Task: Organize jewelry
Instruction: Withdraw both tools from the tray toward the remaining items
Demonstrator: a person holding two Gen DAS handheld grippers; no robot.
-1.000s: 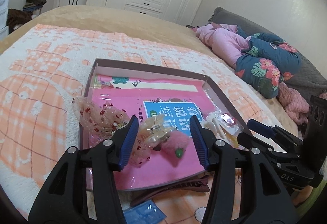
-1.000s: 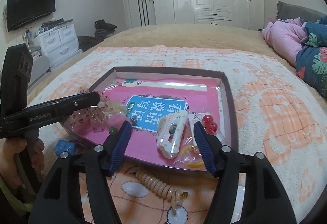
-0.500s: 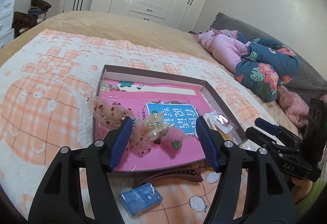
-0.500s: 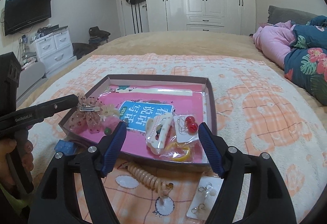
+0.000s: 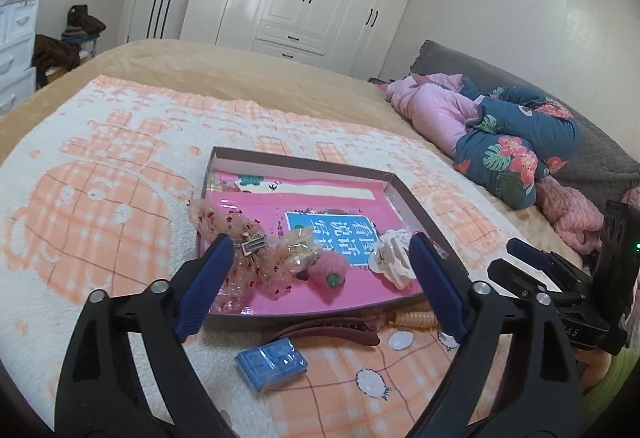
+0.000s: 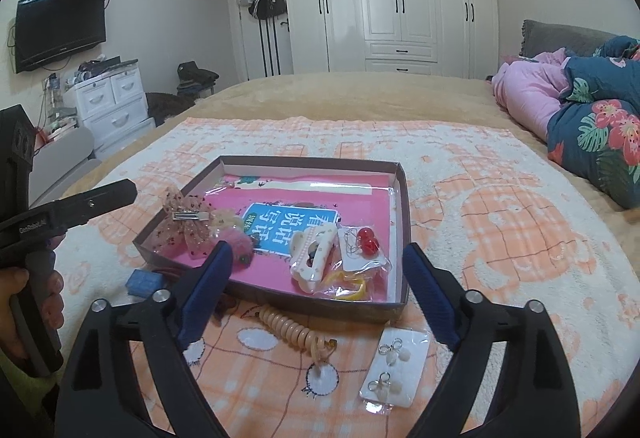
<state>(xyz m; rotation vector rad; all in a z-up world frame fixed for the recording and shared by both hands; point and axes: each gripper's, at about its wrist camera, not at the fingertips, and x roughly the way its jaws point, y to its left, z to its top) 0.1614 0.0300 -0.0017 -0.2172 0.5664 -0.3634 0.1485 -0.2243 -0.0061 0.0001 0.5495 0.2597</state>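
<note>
Jewelry and hair pieces lie in a shallow brown tray (image 6: 402, 222) on an orange-and-white blanket (image 6: 500, 214) spread over a bed.

From the left wrist view, the left gripper (image 5: 320, 280) hangs above the tray's near edge. Its blue-padded jaws are opening wide and hold nothing. Between them, farther off inside the tray, sit a sheer pink bow with a metal clip (image 5: 236, 234), a pearl ornament (image 5: 298, 254) and a fuzzy pink ball (image 5: 330, 276). A white claw clip (image 5: 390, 258) lies just inside the right jaw's line. Nearer than the tray, on the blanket, rest a dark red hair clip (image 5: 332, 330) and a small blue packet (image 5: 272, 360).

From the right wrist view, the right gripper (image 6: 316, 288) also hovers short of the tray, jaws opening wide and empty. Beyond them, in the tray's near right part, lie the white claw clip (image 6: 314, 250) and a clear bag of red bead earrings (image 6: 366, 244). Below the jaws, on the blanket, are a beige coil hair tie (image 6: 290, 328) and, to its right, a card of earrings (image 6: 394, 368).
</note>
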